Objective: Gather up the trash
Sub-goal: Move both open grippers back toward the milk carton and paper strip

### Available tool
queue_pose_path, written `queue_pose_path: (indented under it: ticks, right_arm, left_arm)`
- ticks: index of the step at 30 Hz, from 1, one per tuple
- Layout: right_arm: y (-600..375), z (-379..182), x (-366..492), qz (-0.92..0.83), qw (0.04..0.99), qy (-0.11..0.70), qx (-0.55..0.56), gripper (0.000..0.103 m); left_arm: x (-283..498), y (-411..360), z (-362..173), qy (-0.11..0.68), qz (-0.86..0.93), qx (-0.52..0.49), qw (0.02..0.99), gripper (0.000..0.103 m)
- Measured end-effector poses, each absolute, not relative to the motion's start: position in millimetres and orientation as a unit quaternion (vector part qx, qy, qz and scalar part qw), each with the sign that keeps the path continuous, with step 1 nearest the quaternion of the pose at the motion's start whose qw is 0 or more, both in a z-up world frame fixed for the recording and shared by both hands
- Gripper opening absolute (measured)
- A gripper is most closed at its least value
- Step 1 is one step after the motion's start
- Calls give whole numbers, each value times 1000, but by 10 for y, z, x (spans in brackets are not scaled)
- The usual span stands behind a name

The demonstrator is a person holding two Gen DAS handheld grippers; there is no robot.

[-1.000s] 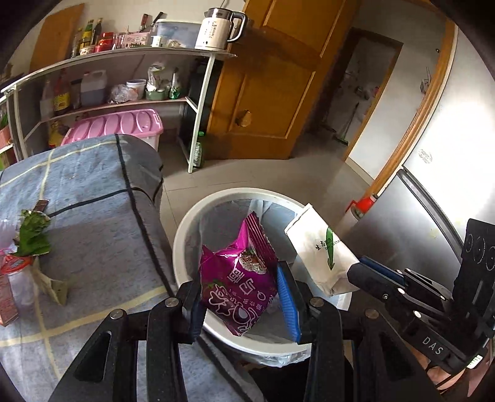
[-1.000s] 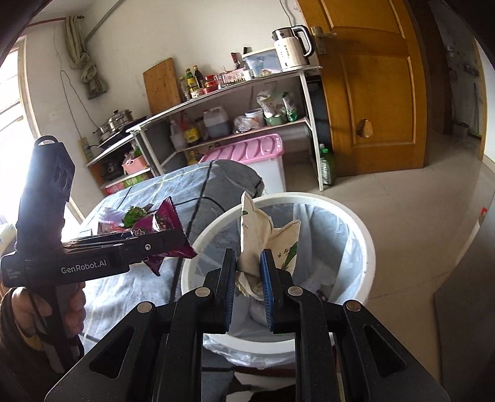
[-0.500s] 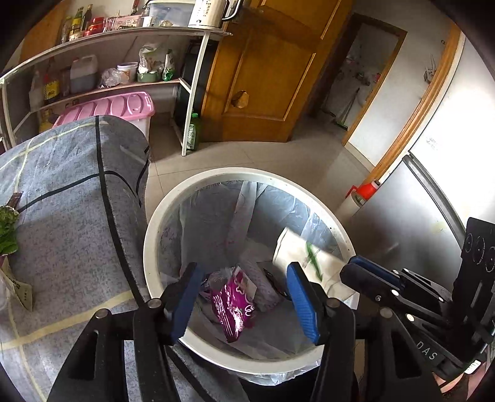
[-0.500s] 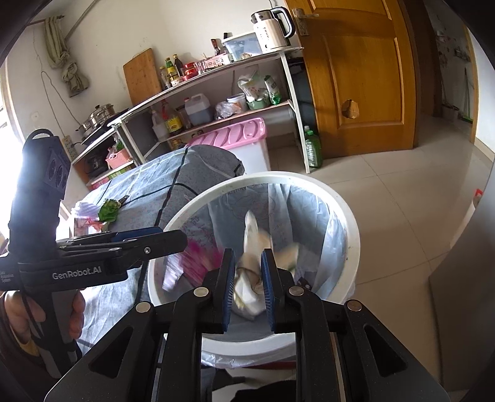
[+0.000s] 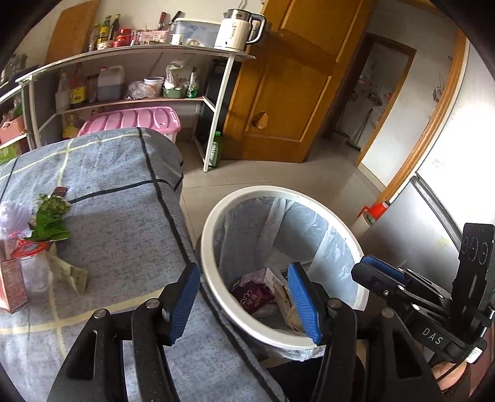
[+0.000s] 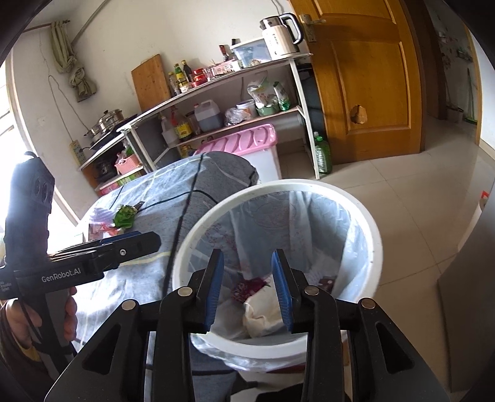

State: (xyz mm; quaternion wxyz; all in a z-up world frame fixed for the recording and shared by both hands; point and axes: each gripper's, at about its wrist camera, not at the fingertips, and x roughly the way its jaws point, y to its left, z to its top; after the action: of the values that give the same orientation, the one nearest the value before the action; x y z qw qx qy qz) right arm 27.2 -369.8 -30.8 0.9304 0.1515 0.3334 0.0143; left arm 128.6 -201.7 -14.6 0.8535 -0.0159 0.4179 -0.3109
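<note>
A white trash bin (image 5: 213,216) (image 6: 376,235) with a clear liner stands beside the grey-clothed table (image 5: 123,216) (image 6: 161,198). At its bottom lie a purple snack wrapper (image 5: 252,293) (image 6: 247,286) and a white paper bag (image 5: 286,304) (image 6: 263,312). My left gripper (image 5: 244,301) is open with nothing between its fingers, over the table's edge and the bin's rim. My right gripper (image 6: 249,290) hangs over the bin, its jaws opening and empty. More trash sits on the table: green leaves (image 5: 51,221) (image 6: 124,215), a red-lidded cup (image 5: 26,263), a carton (image 5: 10,284).
A shelf rack (image 5: 133,58) (image 6: 235,89) with bottles and a kettle (image 5: 236,29) stands behind the table, a pink-lidded box (image 5: 130,119) under it. A wooden door (image 6: 371,77) is at the back. A grey cabinet (image 5: 411,225) flanks the bin at the right.
The left gripper let go of the purple wrapper and the right let go of the white paper bag; both now lie in the bin. The left gripper shifted left toward the table.
</note>
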Motion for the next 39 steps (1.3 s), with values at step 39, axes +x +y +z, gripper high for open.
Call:
queue_pose_path:
  ticks: [39]
  right_arm:
    - [-1618,-536,1509,172,898,405,3,47]
  left_arm:
    - [1663,239,-330,414,-137,-70,897,65]
